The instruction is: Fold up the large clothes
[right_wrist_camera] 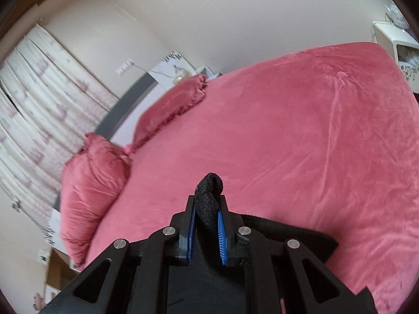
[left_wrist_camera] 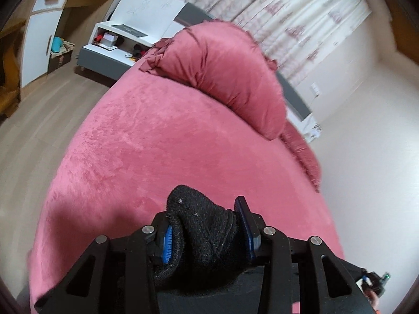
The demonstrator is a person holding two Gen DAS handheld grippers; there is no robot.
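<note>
Left tool [left_wrist_camera: 207,229]: we are gripping a thick bunch of the black knit garment [left_wrist_camera: 199,225] between the blue pads [left_wrist_camera: 167,243]; the jaws are standing partly apart around the bulk of the cloth.
Right tool [right_wrist_camera: 207,226]: we are pinching a thin doubled fold of the same black fabric, the jaws nearly together; a small loop of cloth is sticking up past the fingertips.
Black knit garment: it is hanging from both tools above the bed [left_wrist_camera: 146,141]; in the right wrist view a dark band of it is trailing off to the right, behind the tool, over the pink cover.
Bed: we are looking down across its pink velvety cover, which is filling most of both views.
Pillows [left_wrist_camera: 225,78]: two pink ones are lying at the head of the bed, near the grey headboard [right_wrist_camera: 123,110].
Curtain [left_wrist_camera: 282,13]: pale patterned cloth is hanging behind the headboard.
Bedside unit [left_wrist_camera: 117,36]: a white and grey stand is sitting beside the bed, with small things on it too blurred for us to name.
Floor [left_wrist_camera: 52,99]: light wood planks are running along the left of the bed.
</note>
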